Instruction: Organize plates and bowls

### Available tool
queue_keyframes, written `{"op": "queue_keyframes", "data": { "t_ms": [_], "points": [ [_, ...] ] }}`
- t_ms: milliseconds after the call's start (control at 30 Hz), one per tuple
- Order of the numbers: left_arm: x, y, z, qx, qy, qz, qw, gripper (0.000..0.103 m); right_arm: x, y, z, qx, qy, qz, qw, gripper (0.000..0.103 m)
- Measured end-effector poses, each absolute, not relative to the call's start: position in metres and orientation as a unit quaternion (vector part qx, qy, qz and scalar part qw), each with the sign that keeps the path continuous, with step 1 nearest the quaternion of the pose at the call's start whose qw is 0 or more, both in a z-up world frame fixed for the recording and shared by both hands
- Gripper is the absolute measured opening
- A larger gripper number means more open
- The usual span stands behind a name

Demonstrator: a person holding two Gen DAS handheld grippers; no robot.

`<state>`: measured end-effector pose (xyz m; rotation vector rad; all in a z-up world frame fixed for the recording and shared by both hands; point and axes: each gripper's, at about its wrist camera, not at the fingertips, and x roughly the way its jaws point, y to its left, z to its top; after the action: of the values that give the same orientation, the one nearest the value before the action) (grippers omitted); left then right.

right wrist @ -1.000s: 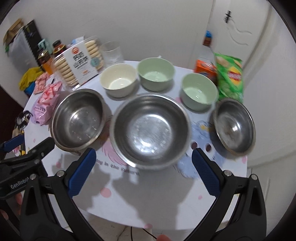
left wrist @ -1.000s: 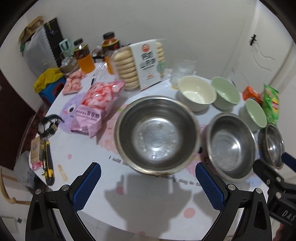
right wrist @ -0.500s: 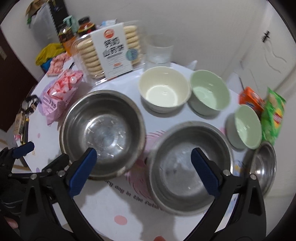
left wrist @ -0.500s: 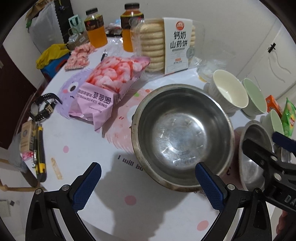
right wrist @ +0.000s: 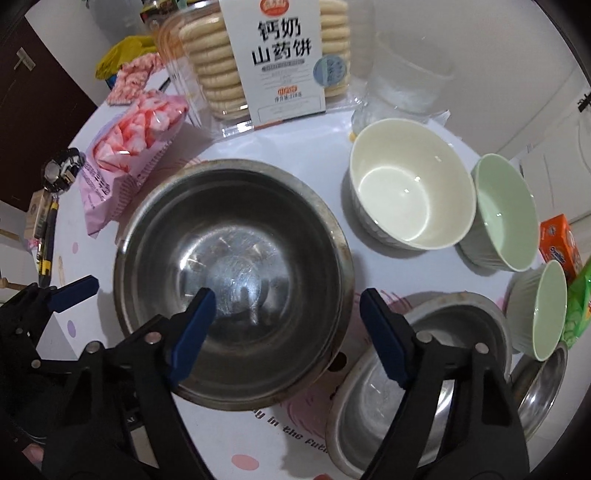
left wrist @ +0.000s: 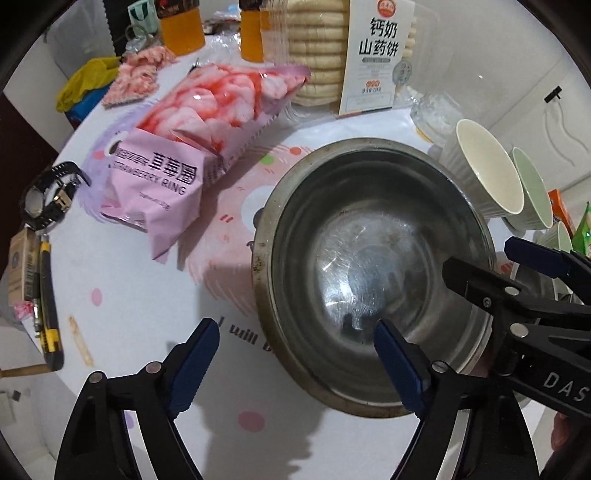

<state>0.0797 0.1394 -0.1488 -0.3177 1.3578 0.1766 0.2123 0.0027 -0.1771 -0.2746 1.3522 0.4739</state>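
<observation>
A large steel bowl stands on the round white table. My left gripper is open, its jaws straddling the bowl's near left rim. My right gripper is open, straddling the bowl's near right rim. A second steel bowl sits to the right, and a smaller third one beyond it. A cream bowl and two green bowls stand behind.
A pink strawberry snack bag, a biscuit pack, a clear glass, juice bottles, a watch, a utility knife, an orange box and a green chip bag crowd the table.
Both grippers moved left and down toward the large steel bowl, which now fills both views. Both jaw gaps look narrower than before.
</observation>
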Motion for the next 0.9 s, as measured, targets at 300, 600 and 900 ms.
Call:
{"op": "queue_keyframes", "data": {
  "t_ms": [300,600,900],
  "points": [
    [0.093,0.14,-0.168,-0.167,0.643,0.071,0.744,0.059,0.222,-0.001,-0.193,-0.126,0.636,0.212,0.731,0.067],
    [0.102,0.135,-0.181,-0.159,0.653,0.079,0.736,0.036,0.23,-0.008,-0.203,-0.12,0.652,0.199,0.722,0.043],
    [0.111,0.141,-0.19,-0.161,0.652,0.085,0.736,0.02,0.235,-0.021,-0.206,-0.101,0.658,0.191,0.722,0.017]
  ]
}}
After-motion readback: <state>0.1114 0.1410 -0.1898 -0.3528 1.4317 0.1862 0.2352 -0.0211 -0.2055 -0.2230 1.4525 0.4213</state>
